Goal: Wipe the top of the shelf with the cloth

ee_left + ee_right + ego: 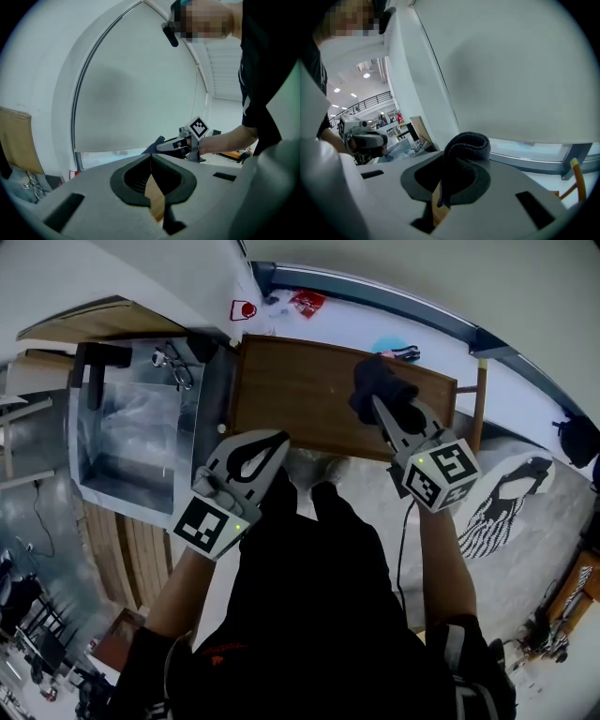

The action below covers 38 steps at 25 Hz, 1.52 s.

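The brown wooden shelf top (300, 395) lies below me in the head view. My right gripper (377, 404) is shut on a dark grey cloth (378, 385), which bunches at the jaw tips over the shelf's right half. In the right gripper view the cloth (467, 146) curls up between the jaws of the right gripper (446, 180). My left gripper (279, 440) hovers at the shelf's near left edge, shut with nothing in it. Its closed jaws show in the left gripper view, where the left gripper (151, 159) faces a pale wall, and the right gripper (174, 144) is seen beyond.
A shiny metal bin (112, 474) with a clear liner stands against the shelf's left side. Red packets (307, 302) and a blue item (384, 345) lie on the floor beyond. A wooden frame (480, 395) and a black-and-white patterned piece (502, 502) are at the right.
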Each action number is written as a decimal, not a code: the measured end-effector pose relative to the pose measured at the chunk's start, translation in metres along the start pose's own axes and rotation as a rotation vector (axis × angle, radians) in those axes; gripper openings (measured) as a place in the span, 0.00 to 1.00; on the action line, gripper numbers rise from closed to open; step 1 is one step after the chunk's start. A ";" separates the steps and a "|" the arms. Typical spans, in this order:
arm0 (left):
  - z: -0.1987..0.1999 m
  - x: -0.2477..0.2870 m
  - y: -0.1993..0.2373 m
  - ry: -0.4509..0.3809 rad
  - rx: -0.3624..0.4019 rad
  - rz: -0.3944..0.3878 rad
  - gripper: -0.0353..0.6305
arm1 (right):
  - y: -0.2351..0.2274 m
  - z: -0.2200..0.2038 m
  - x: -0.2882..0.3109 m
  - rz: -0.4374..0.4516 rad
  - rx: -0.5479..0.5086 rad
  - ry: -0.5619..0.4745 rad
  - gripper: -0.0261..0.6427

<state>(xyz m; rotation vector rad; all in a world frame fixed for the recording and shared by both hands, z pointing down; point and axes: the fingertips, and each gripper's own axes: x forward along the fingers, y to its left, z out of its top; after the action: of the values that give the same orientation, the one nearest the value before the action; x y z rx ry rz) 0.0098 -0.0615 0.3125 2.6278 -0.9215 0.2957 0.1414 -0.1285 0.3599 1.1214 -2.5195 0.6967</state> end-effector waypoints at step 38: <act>-0.064 -0.103 0.118 0.009 -0.205 0.119 0.09 | 0.047 -0.080 0.311 -0.016 -0.984 0.429 0.08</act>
<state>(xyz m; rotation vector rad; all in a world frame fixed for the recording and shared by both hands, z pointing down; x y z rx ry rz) -0.1494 -0.0649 0.3694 2.3889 -1.0485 0.2289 -0.0914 -0.2483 0.5515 0.5407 -2.0231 -0.3008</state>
